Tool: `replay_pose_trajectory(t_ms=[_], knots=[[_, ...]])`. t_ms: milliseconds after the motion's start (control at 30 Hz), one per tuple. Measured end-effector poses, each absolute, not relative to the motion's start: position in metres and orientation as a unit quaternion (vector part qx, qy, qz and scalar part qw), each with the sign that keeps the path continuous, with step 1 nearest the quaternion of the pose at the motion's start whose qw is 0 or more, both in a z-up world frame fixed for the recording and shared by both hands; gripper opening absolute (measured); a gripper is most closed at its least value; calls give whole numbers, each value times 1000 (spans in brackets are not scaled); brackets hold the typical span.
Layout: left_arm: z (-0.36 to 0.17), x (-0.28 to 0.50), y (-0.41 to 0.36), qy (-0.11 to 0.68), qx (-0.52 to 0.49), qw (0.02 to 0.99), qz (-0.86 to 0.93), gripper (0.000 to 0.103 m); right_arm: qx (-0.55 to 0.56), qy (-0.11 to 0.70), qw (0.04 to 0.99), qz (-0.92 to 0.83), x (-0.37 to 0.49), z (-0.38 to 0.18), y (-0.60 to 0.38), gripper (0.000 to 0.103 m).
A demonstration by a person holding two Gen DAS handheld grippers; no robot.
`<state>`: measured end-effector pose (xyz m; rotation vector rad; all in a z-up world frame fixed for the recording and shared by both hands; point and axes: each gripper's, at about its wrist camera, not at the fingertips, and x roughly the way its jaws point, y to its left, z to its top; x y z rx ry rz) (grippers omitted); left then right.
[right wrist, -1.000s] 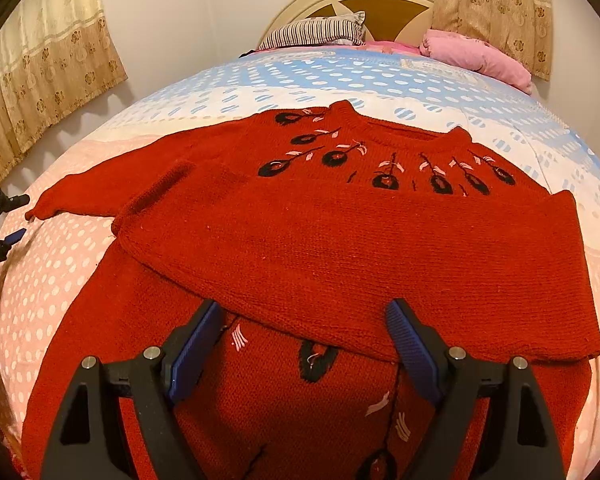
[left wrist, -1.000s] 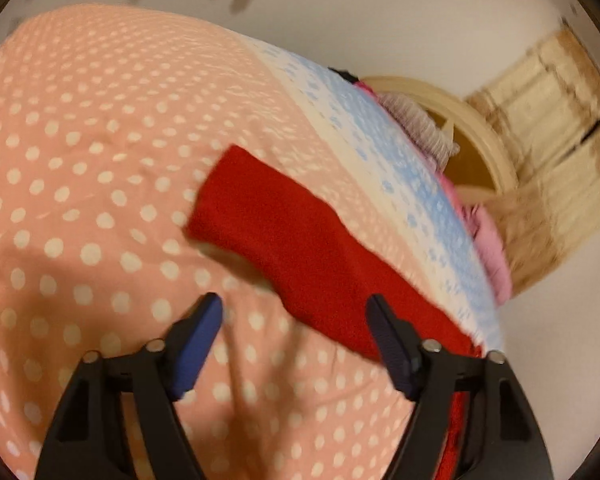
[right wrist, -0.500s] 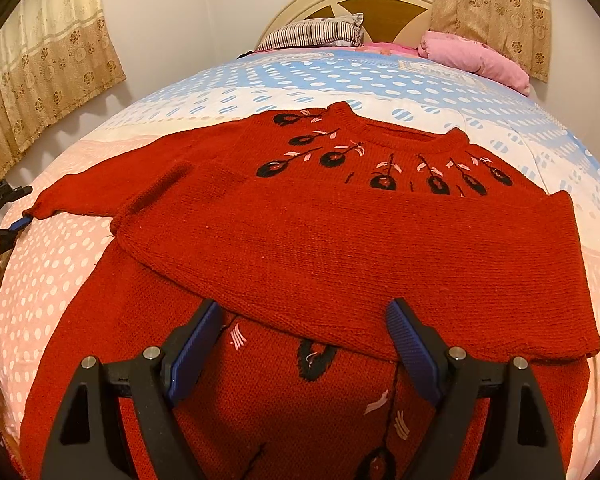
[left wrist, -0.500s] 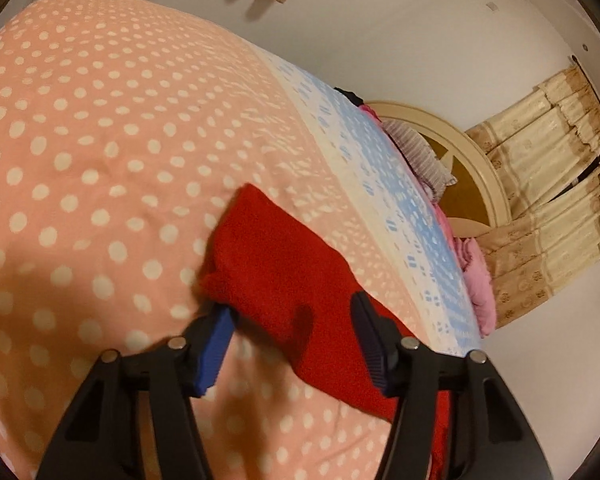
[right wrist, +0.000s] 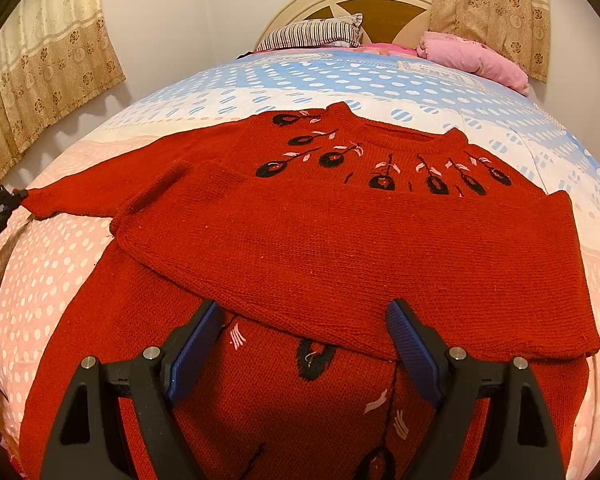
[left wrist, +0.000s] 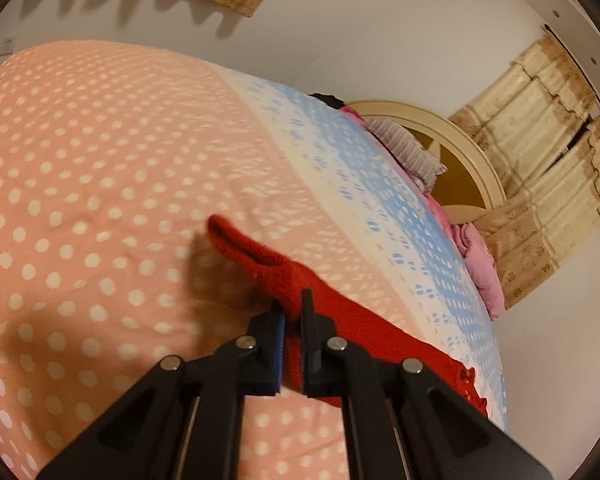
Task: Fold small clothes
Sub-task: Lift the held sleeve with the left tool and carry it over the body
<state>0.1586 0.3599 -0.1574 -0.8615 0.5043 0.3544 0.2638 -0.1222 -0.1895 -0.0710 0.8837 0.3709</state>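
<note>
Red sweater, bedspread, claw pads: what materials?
Red sweater: chunky matte knit, looks like wool or acrylic; stitch rows visible. Bedspread: thin smooth woven cloth with printed dots, probably cotton. Right claw pads: ribbed blue, likely rubber, on black plastic.

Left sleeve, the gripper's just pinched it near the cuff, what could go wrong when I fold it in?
1. The left gripper pinches only a narrow bit of the sleeve, with the cuff sticking out loose beyond it; the knit might slip free.
2. The other sleeve already lies folded across the sweater; dragging this one over could shift or rumple it.
3. The right gripper hangs open over the body, pinning nothing, so the sweater may slide on the bedspread.
</note>
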Motion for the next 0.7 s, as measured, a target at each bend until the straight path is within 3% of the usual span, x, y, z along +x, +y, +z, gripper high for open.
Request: replay_pose_trajectory(t_ms=[700], knots=[[-102, 205, 289, 232, -403, 884, 51, 5, -23, 422, 889, 176, 265, -189, -122, 86]])
